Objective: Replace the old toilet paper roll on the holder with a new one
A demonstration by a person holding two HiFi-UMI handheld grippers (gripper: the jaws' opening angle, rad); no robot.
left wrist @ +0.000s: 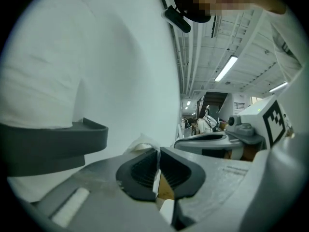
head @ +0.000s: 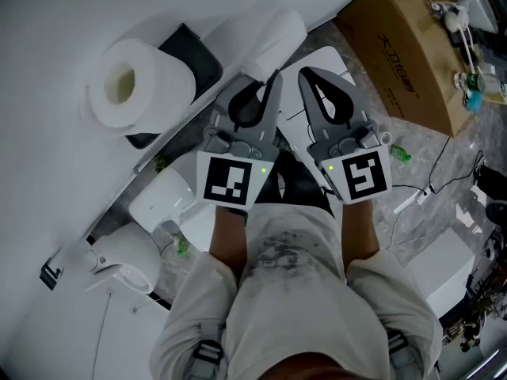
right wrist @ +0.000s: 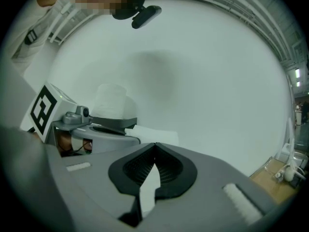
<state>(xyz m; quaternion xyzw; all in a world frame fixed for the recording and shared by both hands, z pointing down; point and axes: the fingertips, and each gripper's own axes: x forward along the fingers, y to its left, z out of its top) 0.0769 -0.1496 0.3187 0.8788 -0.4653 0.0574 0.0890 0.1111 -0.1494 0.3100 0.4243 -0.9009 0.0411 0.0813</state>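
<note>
The toilet paper roll (head: 133,85) sits on the dark holder (head: 198,58) against the white wall (head: 47,22). It looks full, with its core hole facing up towards the head camera, so we judge the swap itself largely done.

Just beside the holder, the left gripper (head: 274,76) has its claw pressed together on a scrap of white paper (head: 273,38). The gripper's own view shows a thin white strip caught between the pads and a crumpled edge beyond the tips. We cannot tell whether that paper joins the roll.

That is the main risk:
- If the scrap is a loose tail, pulling away could unwind the roll or tip it off its seat.
- The sheet is thin, so a tug could tear it or let it slip from the pads.
- The left gripper is close to the holder, so a careless swing could knock the roll.

The right gripper (head: 304,73) is closed on nothing, and only the wall shows past its pads.

Both hands are held in front of the torso, side by side and near each other — close enough to bump. They point roughly level at the wall, noses slightly down, marker cubes turned up towards us.
</note>
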